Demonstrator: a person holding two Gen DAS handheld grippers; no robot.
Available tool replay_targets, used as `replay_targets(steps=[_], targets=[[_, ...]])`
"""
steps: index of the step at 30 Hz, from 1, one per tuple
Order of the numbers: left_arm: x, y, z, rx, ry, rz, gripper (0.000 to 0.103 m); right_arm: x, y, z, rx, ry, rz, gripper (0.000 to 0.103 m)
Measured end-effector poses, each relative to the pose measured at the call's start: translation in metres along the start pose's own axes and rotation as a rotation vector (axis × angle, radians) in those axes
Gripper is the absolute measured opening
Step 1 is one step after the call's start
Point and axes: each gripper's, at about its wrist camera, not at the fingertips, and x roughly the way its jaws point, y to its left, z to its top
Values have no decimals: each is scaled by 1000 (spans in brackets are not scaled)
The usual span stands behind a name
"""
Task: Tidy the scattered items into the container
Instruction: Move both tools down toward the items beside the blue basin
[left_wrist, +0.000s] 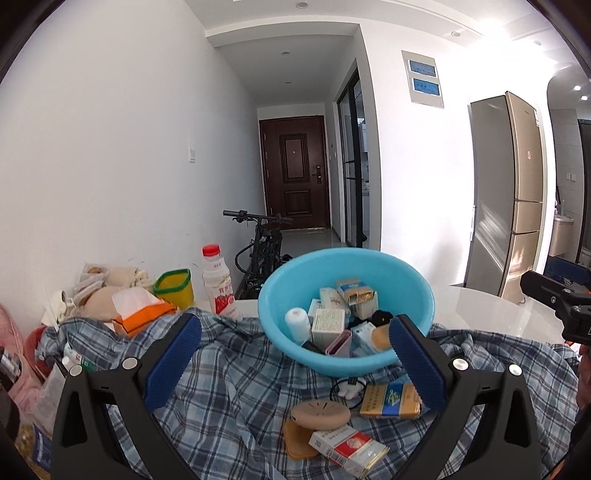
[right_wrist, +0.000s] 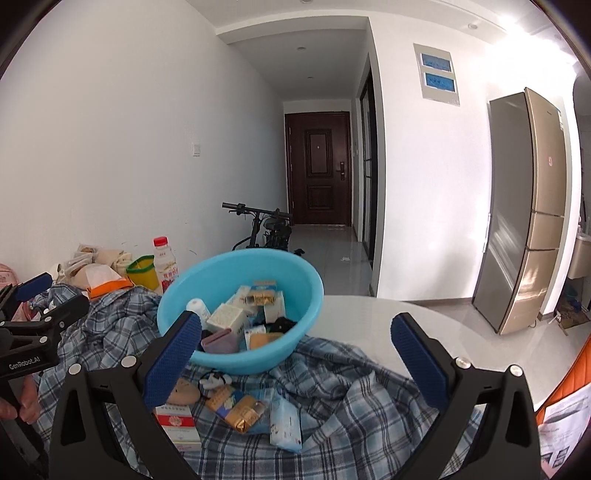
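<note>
The round light-blue plastic basin (left_wrist: 345, 306) sits just ahead of your left hand-held gripper (left_wrist: 295, 365), already part-filled. Both the left one and the right hand-held gripper (right_wrist: 295, 363) are released, empty. Between picks: next, the gold-and-blue cigarette pack (left_wrist: 391, 400) below the left one; close squarely.

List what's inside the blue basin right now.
The blue basin holds several small white and blue boxes, a gold-topped pack, a white bottle, a mauve case and something black. Whatever lies beneath that pile is covered.
</note>
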Motion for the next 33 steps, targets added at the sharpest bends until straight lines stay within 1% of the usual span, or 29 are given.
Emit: replay_targets(steps=[2,5,7,9,12,15,19,20,23,24,25,27,28,31,33], targets=[[-3,-2,19,11,-4,0,103,-5,4,18,-6,-27,12,102],[-9,-5,41,28,-45,8,103,-9,9,39,-20,-46,24,102],[-11,-6,50,43,-65,27,103,-10,14,46,-32,-56,24,102],[-12,-6,55,44,-79,27,103,-8,18,48,-48,-55,27,102],[-6,-4,57,33,-44,1,103,-2,23,50,-60,-35,42,102],[9,-5,60,43,34,-16,103,9,25,53,-76,14,62,102],[41,-12,68,97,174,20,103,38,24,68,-87,128,88,102],[51,-11,71,94,218,16,103,47,23,72,-88,168,95,102],[83,-7,74,66,368,-36,103,74,22,82,-84,293,124,102],[91,-6,74,61,400,-34,103,81,23,84,-93,331,116,102],[97,-5,75,63,415,-21,103,86,26,85,-114,361,104,102],[110,-3,78,88,428,40,103,96,29,89,-146,414,122,102],[116,0,80,89,441,61,103,103,29,90,-142,452,122,102],[132,6,87,60,527,37,103,129,23,90,-66,610,159,102],[140,8,93,69,552,58,103,145,19,87,-34,700,145,102]])
